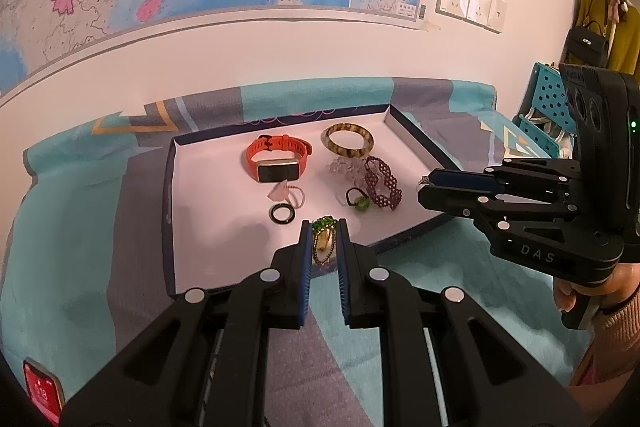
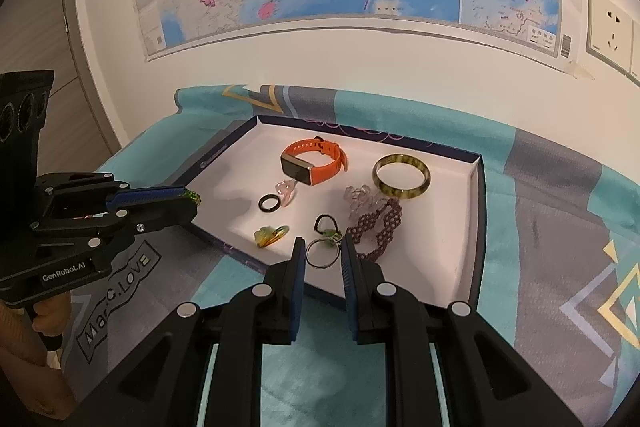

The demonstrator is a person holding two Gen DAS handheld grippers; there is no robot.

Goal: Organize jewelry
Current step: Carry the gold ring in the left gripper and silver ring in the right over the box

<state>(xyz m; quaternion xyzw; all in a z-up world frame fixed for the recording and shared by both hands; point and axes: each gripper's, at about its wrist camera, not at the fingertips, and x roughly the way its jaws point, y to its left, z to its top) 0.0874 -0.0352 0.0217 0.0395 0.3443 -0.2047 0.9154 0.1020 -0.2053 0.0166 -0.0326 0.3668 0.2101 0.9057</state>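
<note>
A shallow white tray with a dark rim (image 1: 188,211) (image 2: 460,267) lies on a patterned cloth. In it are an orange smartwatch (image 1: 278,157) (image 2: 314,163), a tortoiseshell bangle (image 1: 349,143) (image 2: 402,175), a maroon beaded bracelet (image 1: 383,183) (image 2: 380,227), a black ring (image 1: 282,214) (image 2: 269,203) and a black hair tie with a green bead (image 1: 358,201) (image 2: 326,225). My left gripper (image 1: 324,233) (image 2: 192,197) is shut on a green-and-gold beaded piece (image 1: 323,239) over the tray's near edge. My right gripper (image 2: 323,247) (image 1: 424,187) is shut on a thin metal ring (image 2: 322,255) above the tray.
A yellow-green ornament (image 2: 270,235) lies near the tray's front left. A pink trinket (image 1: 286,193) and clear crystal beads (image 2: 360,201) lie mid-tray. A red phone (image 1: 42,393) sits at the lower left. A map covers the wall behind. Blue crates (image 1: 544,103) stand at the right.
</note>
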